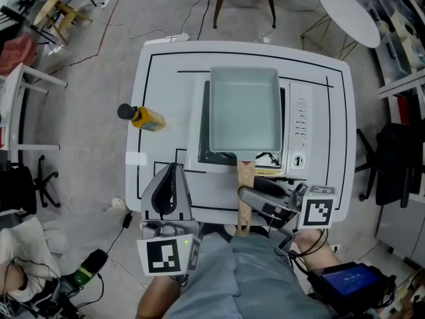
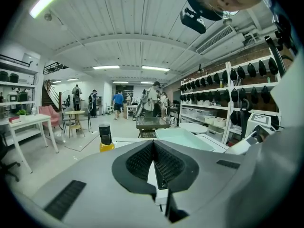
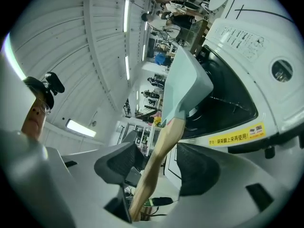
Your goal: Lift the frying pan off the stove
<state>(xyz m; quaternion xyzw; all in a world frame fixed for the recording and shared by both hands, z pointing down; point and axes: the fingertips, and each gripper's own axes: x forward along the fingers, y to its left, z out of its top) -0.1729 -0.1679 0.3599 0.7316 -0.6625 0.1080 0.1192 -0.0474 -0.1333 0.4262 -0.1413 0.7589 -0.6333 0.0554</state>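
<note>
Pale green, the frying pan (image 1: pixel 243 108) sits on the stove (image 1: pixel 300 121) in the middle of the white table (image 1: pixel 166 72). Its wooden handle (image 1: pixel 244 201) reaches toward us past the table's near edge. Our right gripper (image 1: pixel 251 187) comes at that handle from the right. Its jaws are spread wide with the handle running between them, close to one pad and with a gap at the other. Our left gripper (image 1: pixel 173 170) is over the table's near edge, left of the handle and apart from it, with its jaws closed together on nothing.
</note>
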